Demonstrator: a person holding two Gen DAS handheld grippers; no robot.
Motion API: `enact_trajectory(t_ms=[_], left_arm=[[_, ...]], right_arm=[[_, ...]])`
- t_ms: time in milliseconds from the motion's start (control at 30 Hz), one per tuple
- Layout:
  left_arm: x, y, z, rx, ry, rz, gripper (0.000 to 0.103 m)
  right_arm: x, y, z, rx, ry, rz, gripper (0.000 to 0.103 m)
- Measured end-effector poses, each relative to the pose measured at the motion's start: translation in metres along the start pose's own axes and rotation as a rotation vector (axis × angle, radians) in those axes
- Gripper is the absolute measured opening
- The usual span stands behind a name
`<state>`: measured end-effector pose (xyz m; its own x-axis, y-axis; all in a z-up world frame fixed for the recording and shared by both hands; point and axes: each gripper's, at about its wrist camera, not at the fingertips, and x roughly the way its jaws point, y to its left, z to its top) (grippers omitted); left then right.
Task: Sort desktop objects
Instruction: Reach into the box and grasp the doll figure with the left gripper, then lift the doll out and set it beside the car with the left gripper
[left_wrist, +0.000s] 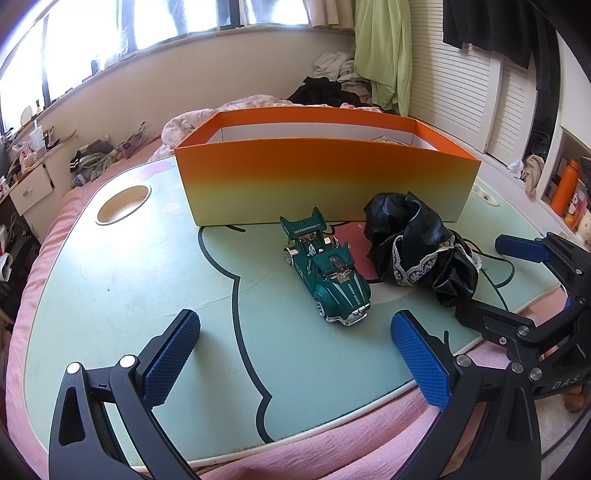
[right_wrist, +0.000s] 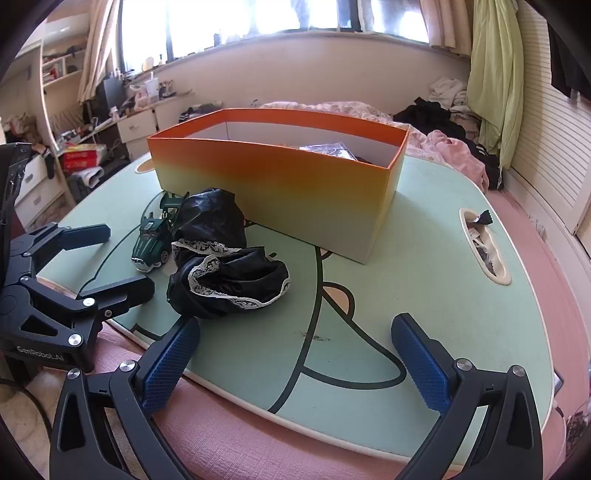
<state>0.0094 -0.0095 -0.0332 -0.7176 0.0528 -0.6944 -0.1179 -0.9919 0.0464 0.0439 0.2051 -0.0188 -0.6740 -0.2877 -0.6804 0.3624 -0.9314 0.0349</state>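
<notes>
Both grippers are hanging over the near edge of the mint-green lap table (left_wrist: 110, 280) with nothing in them. The left gripper (left_wrist: 295, 354) is sitting with its blue pads wide apart, pointed toward the dark green toy race car (left_wrist: 327, 271). The right gripper (right_wrist: 295, 358) is spread open too, just beside the crumpled black satin cloth with white lace trim (right_wrist: 225, 273). Car and cloth are lying side by side in front of the open orange-to-yellow cardboard box (left_wrist: 325, 181). Something clear and crinkly is sitting inside it, maybe a plastic bag (right_wrist: 328, 149).
</notes>
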Motion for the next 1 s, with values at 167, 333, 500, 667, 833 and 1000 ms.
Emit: enact_trajectory(t_ms=[167, 333, 500, 667, 833, 1000], left_arm=[[-0.028, 0.011, 0.025, -0.07, -0.033, -0.024, 0.057], [-0.047, 0.016, 0.104, -0.12, -0.055, -0.16, 0.055], [0.018, 0.009, 0.174, -0.144, 0.137, -0.114, 0.055], [0.095, 0.0, 0.188, -0.115, 0.363, -0.04, 0.055], [0.125, -0.013, 0.181, -0.003, 0.475, 0.071, 0.06], [0.118, 0.002, 0.182, -0.077, 0.479, -0.019, 0.049]], right_arm=[[-0.001, 0.002, 0.0, 0.0, -0.001, 0.0, 0.103], [-0.003, -0.002, 0.003, 0.0, -0.004, 0.001, 0.103], [-0.005, -0.004, 0.003, 0.0, -0.006, 0.001, 0.103], [-0.005, -0.004, 0.004, 0.001, -0.007, 0.002, 0.103], [-0.006, -0.004, 0.005, 0.0, -0.009, 0.003, 0.103], [-0.006, -0.003, 0.006, 0.0, -0.01, 0.002, 0.103]])
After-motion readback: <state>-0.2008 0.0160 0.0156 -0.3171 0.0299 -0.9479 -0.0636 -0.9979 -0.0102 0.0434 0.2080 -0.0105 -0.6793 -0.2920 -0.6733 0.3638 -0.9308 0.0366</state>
